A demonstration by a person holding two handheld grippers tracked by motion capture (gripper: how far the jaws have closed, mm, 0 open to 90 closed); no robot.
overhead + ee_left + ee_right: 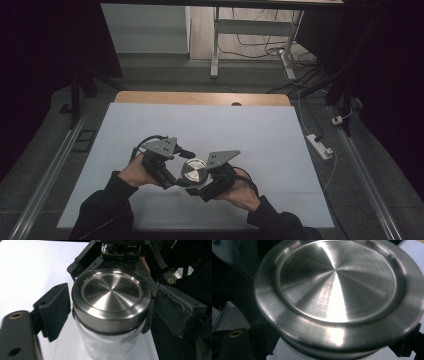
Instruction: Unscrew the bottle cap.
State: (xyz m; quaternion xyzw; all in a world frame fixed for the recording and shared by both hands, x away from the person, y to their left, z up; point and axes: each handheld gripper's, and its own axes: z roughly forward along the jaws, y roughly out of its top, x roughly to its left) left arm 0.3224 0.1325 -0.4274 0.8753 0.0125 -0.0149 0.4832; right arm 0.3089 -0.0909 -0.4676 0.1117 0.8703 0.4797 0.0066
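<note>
Item: clear jar with steel lid, held between two grippers above the near middle of the counter.

The left gripper (110,305) has its fingers (53,310) spread wide, flanking the lid (111,293) without touching it. The right gripper (216,181) is seemingly clamped low on the jar (107,345), though its finger contact is hidden, so I cannot tell for certain. The jar looks rigid, probably glass, so breakable and moderately heavy. The brushed lid is smooth and slippery, best taken across its rim. The pale counter (260,135) lies beneath.
</note>
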